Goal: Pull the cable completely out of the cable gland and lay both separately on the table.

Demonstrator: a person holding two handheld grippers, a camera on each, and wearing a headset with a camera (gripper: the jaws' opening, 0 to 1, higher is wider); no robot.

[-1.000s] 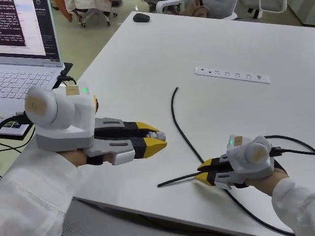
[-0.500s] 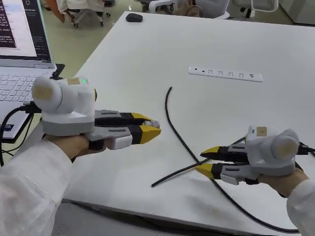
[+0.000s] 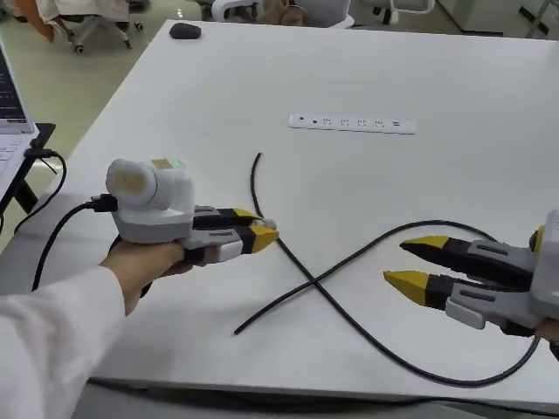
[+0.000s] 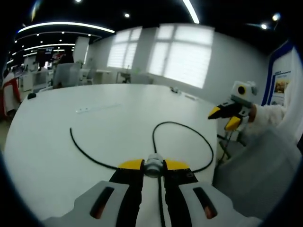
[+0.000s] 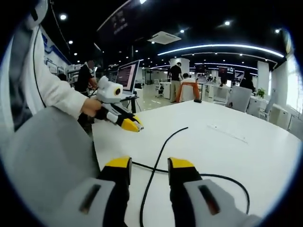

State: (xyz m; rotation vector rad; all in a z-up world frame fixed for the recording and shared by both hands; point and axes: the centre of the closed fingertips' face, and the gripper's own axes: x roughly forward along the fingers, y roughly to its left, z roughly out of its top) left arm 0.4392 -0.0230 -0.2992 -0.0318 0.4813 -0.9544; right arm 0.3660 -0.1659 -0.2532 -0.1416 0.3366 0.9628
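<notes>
My left gripper (image 4: 154,164) is clamped on the cable gland (image 4: 153,168), clear in its own view and barely visible from the head. My right gripper (image 3: 394,262) gapes empty. The cable (image 3: 312,278) lies crossed on the table (image 3: 367,78).

No legible text; wall poster (image 4: 283,85), monitor screen (image 5: 127,74) print too small.

Cable (image 3: 312,281) on table (image 3: 218,105); power strip (image 3: 352,124) behind it; mouse (image 3: 185,30) farther back.

The cable gland (image 4: 153,166) (tip peeking out) lies mostly hidden between the left tongs (image 4: 153,164).
</notes>
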